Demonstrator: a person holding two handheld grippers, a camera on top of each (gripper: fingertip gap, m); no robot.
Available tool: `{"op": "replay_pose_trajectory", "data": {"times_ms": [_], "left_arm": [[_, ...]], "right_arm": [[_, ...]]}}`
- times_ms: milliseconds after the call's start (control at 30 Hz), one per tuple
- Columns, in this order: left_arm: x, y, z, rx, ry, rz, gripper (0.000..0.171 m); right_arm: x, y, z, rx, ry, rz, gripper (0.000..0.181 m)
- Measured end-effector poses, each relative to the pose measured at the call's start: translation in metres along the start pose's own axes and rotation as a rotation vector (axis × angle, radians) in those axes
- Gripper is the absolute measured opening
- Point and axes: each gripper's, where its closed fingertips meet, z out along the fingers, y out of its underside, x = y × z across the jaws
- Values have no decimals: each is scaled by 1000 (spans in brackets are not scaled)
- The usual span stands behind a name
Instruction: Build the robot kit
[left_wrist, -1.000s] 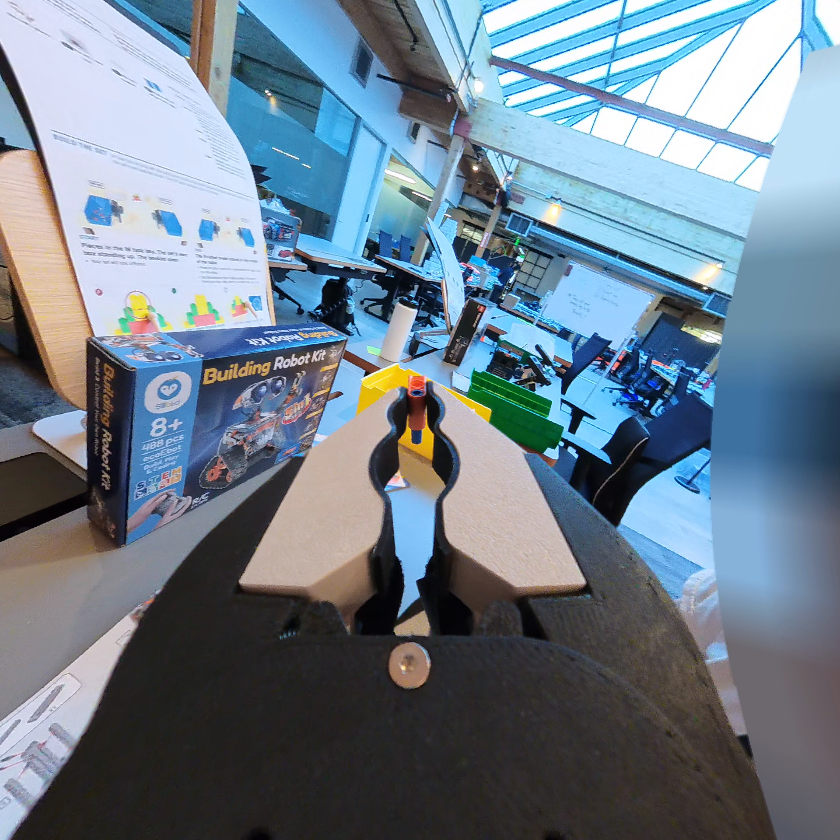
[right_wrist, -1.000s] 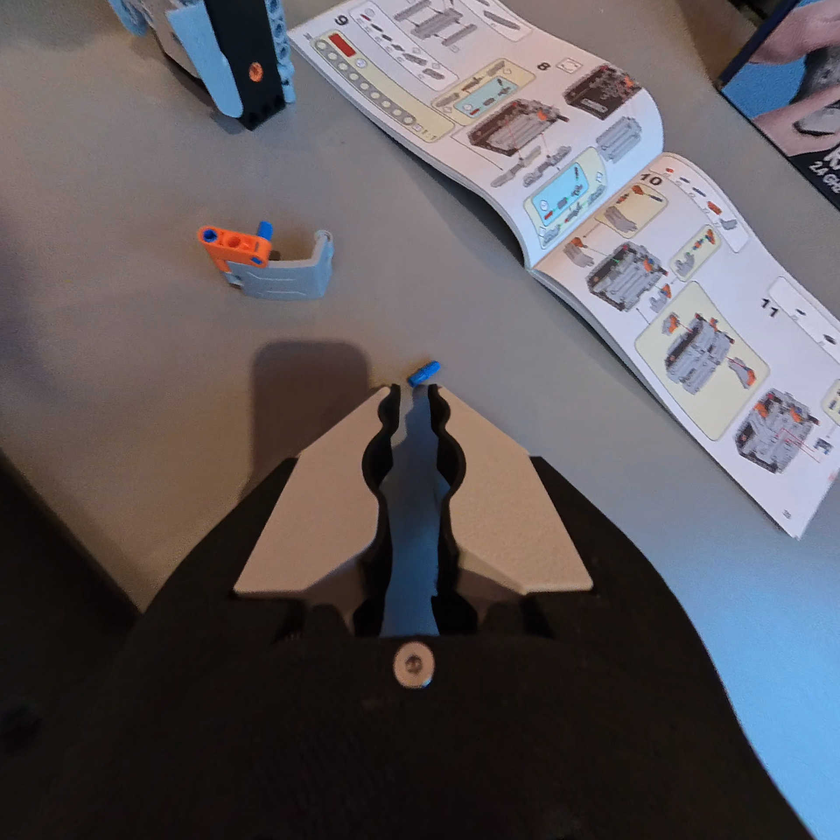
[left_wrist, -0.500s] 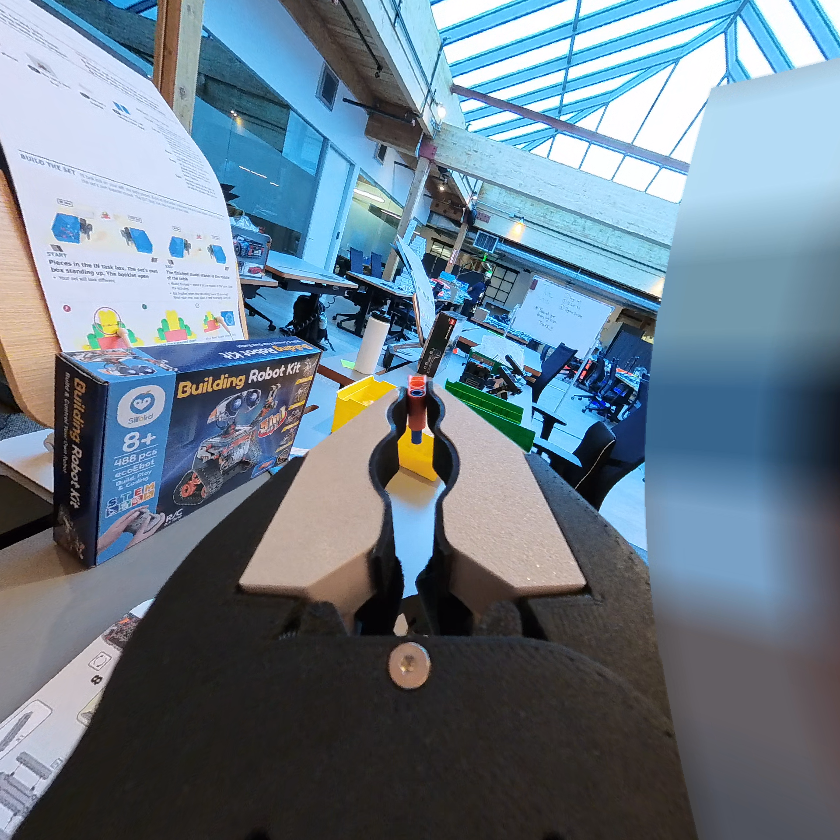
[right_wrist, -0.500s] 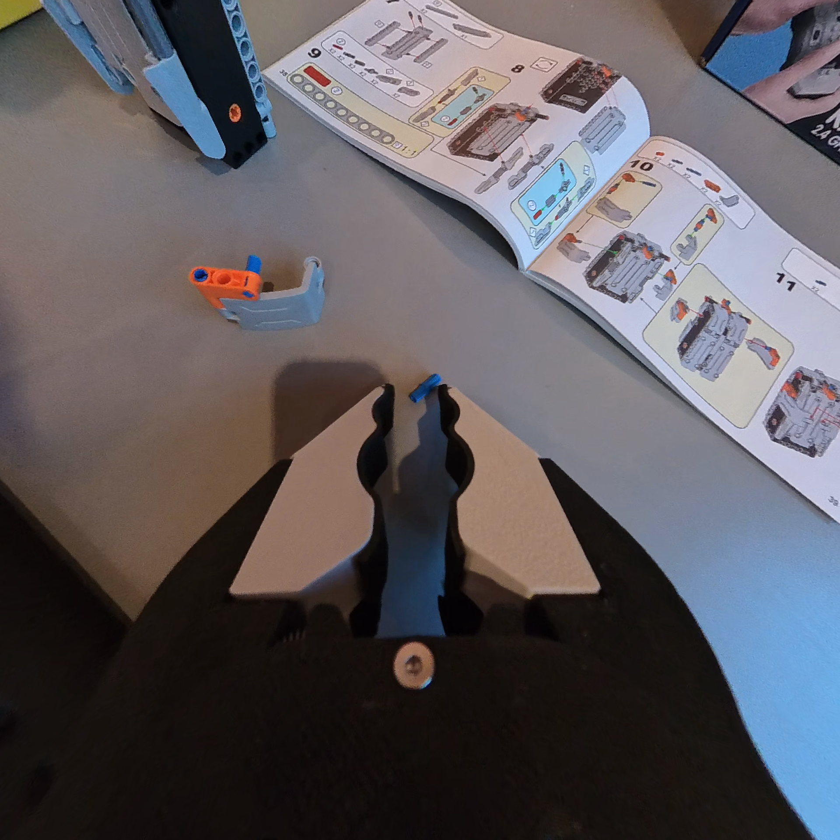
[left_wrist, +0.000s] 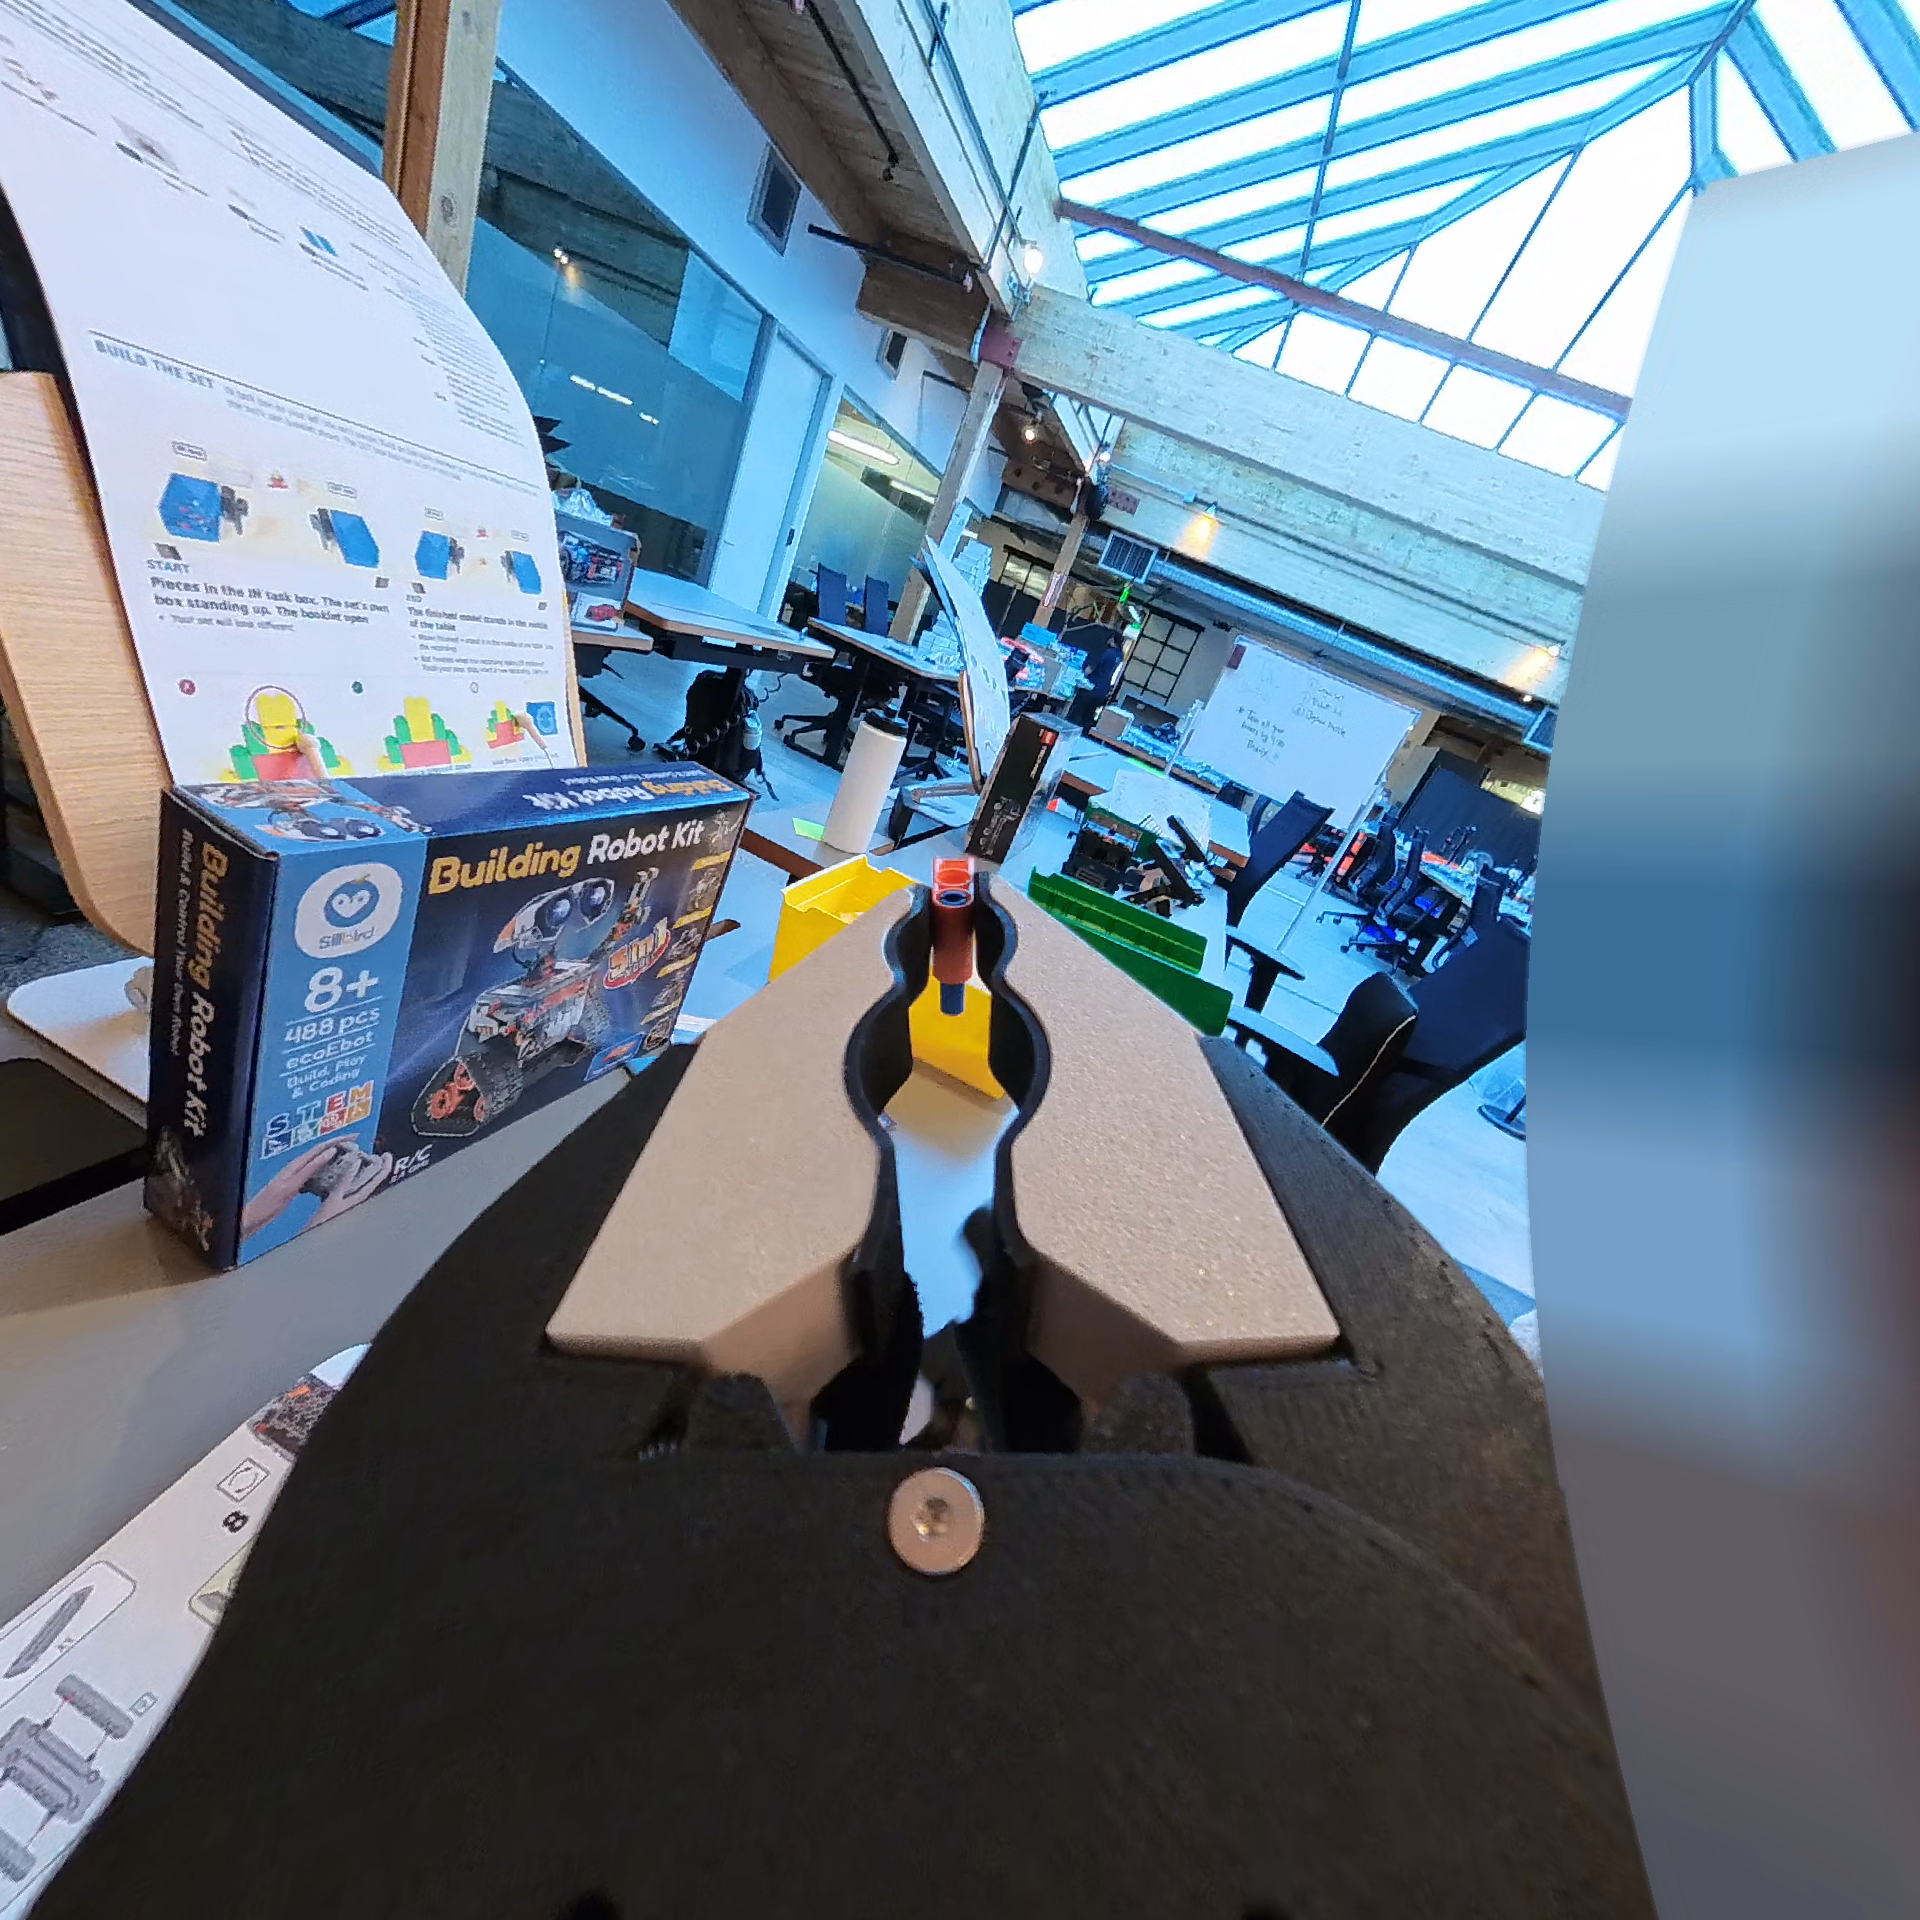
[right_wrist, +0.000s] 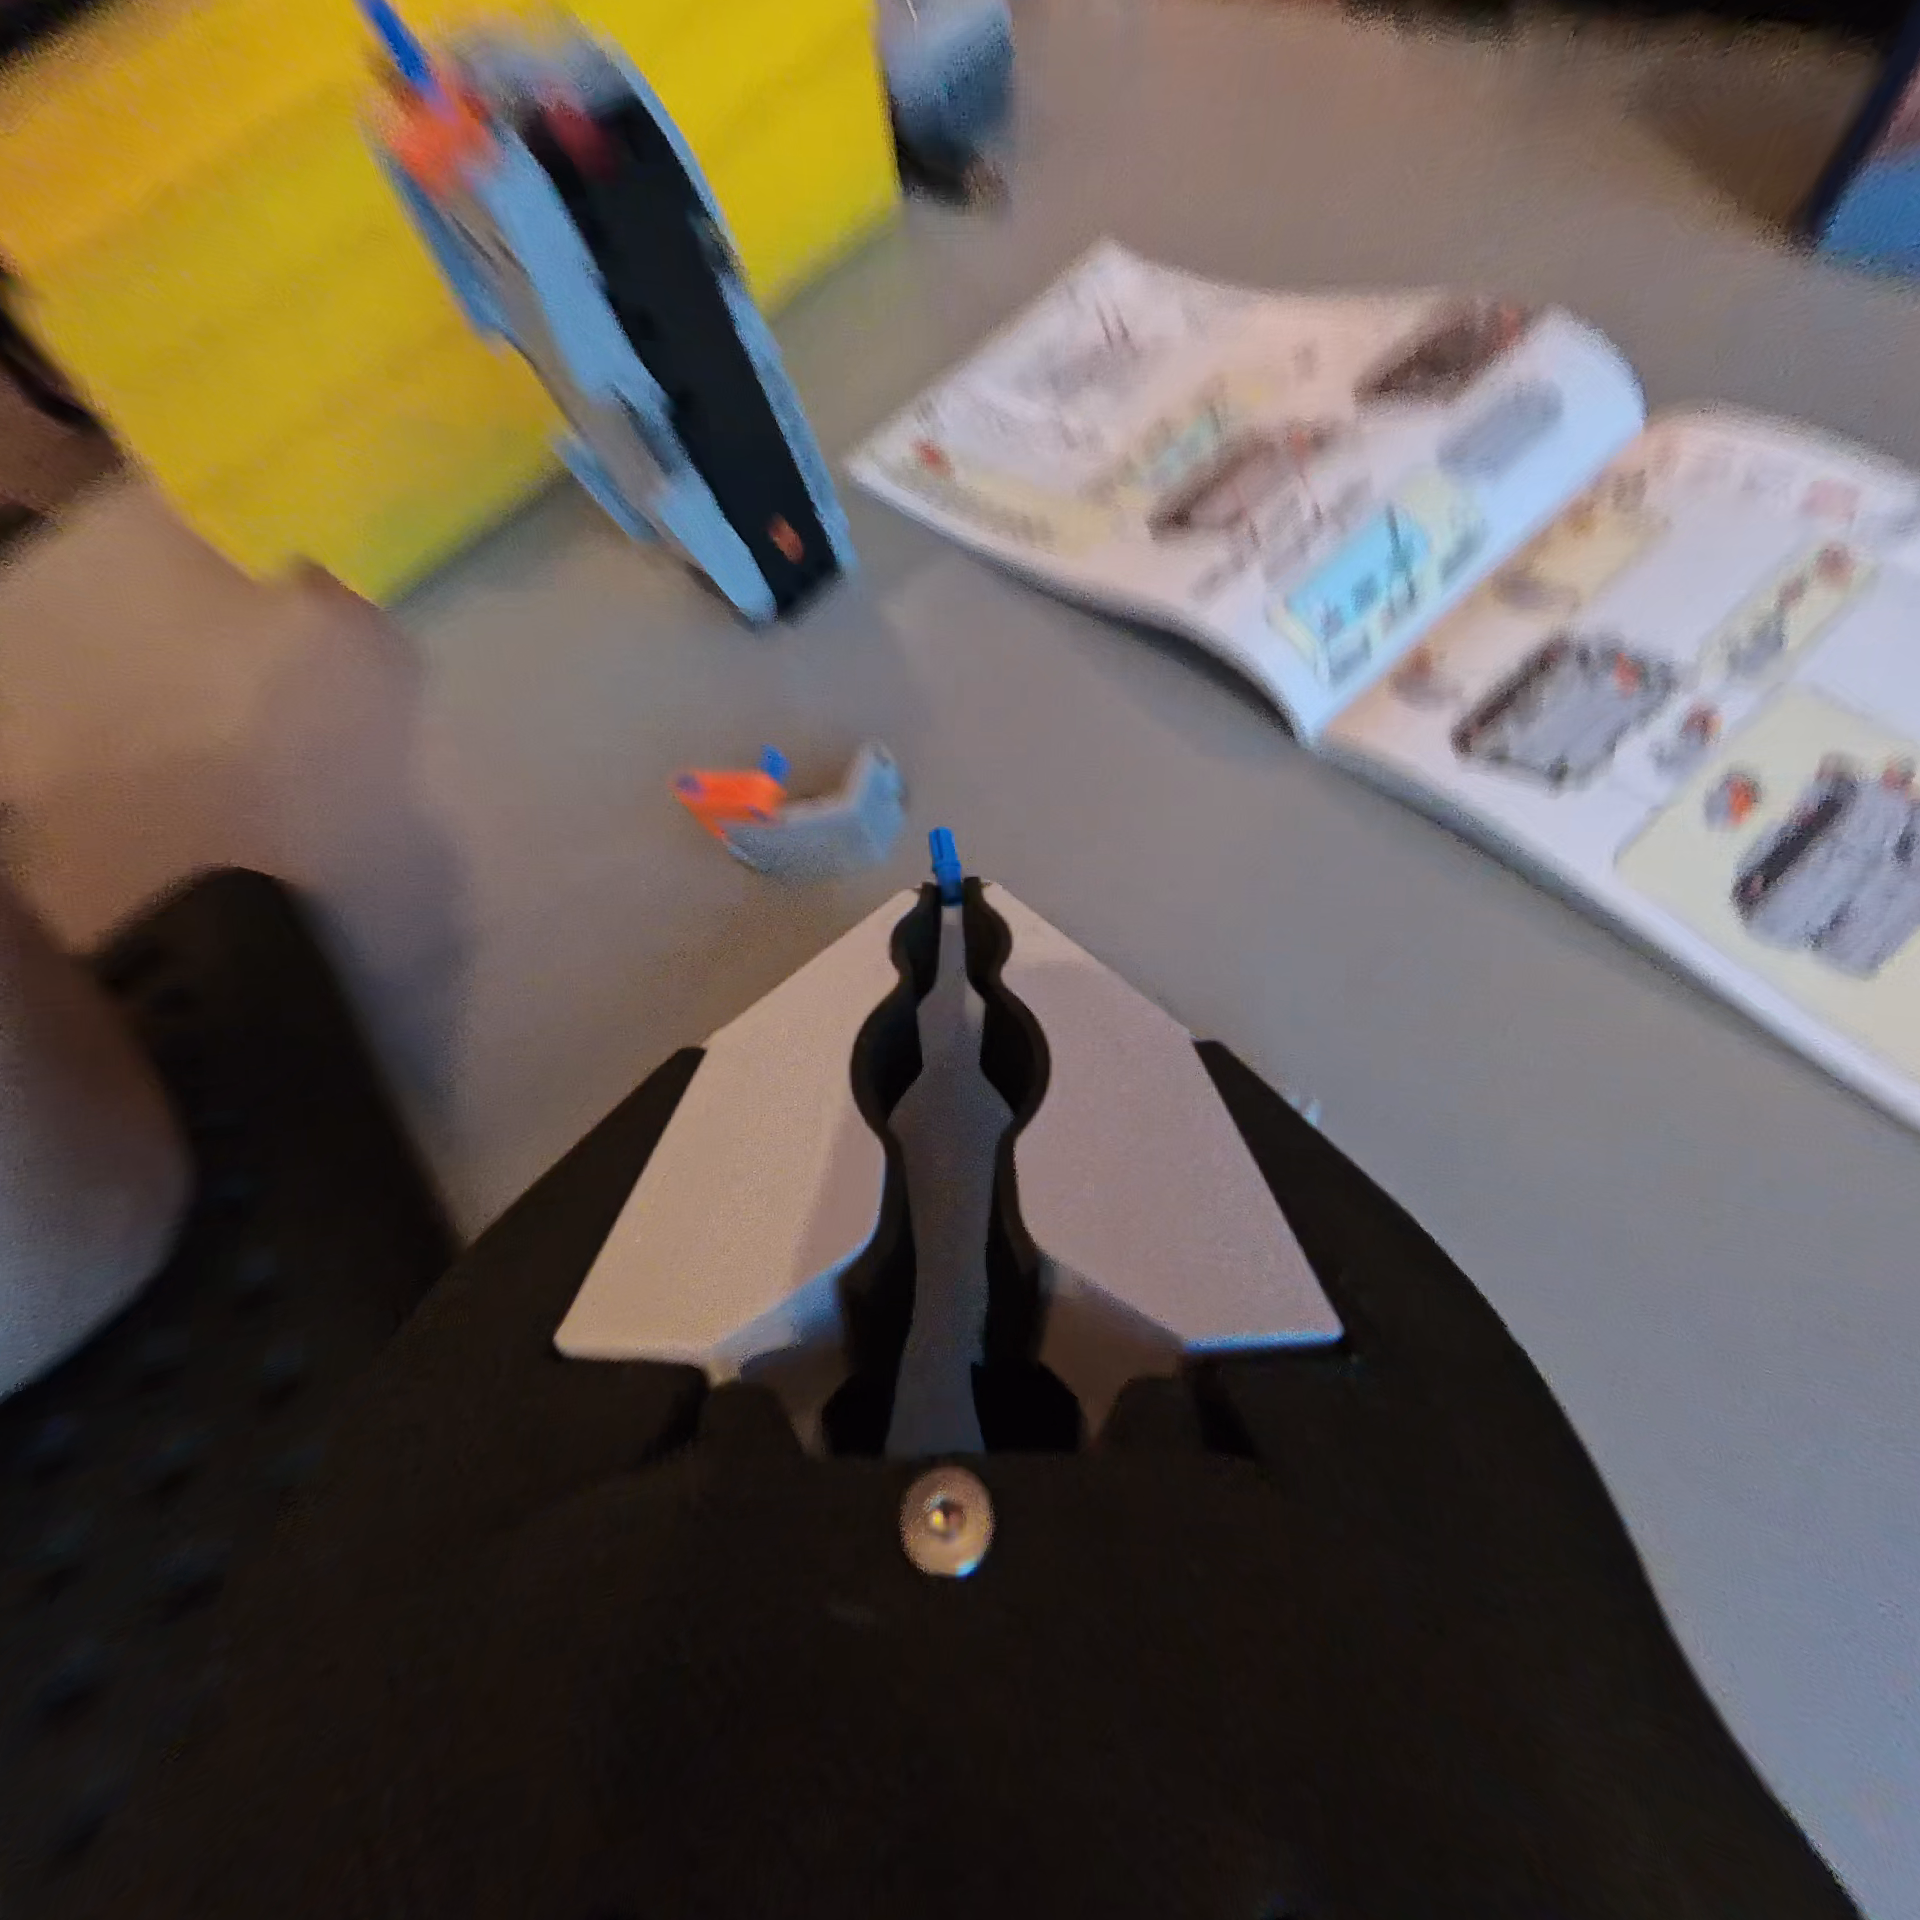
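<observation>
My left gripper (left_wrist: 951, 896) is shut on a small orange connector piece (left_wrist: 949, 925) with a blue pin at its lower end, held up in the air above the grey table (left_wrist: 125, 1340). My right gripper (right_wrist: 945, 885) is shut on a small blue pin (right_wrist: 944, 858) that sticks out past the tips, just above the table (right_wrist: 1195, 935). Ahead and left of it lies an orange and grey curved subassembly (right_wrist: 800, 816). Farther back stands a black and grey partly built model (right_wrist: 665, 343). The right wrist view is motion-blurred.
An open instruction booklet (right_wrist: 1455, 582) lies to the right. A yellow bin (right_wrist: 260, 312) stands at the back left and also shows in the left wrist view (left_wrist: 831, 914). A blue kit box (left_wrist: 416, 987) stands on the table below a leaning instruction sheet (left_wrist: 281, 436). A green bin (left_wrist: 1122, 935) sits behind. Tip to tip, the grippers are about 30 cm apart.
My right gripper closed on the blue pin that lay on the table and lifted it, tilting up toward the yellow bin. My left gripper shifted slightly, still holding the orange piece.
</observation>
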Motion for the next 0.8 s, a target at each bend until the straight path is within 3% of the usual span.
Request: {"op": "replay_pose_trajectory", "data": {"times_ms": [133, 233, 367, 533, 700, 800], "left_arm": [[-3, 6, 8, -33, -24, 6, 5], [-8, 13, 19, -75, -40, 6, 5], [-17, 25, 38, -140, -73, 8, 5], [-38, 33, 64, -128, -134, -64, 5], [-57, 51, 96, -158, -141, -78, 5], [-59, 57, 115, -150, -117, -56, 5]], "right_arm": [[12, -90, -66, 280, 23, -258, 3], [39, -145, -117, 336, 133, -460, 3], [60, -189, -155, 357, 205, -683, 3], [82, -206, -167, 297, 245, -841, 4], [107, -199, -165, 396, 146, -787, 4], [139, -189, -159, 336, 146, -724, 4]]}}
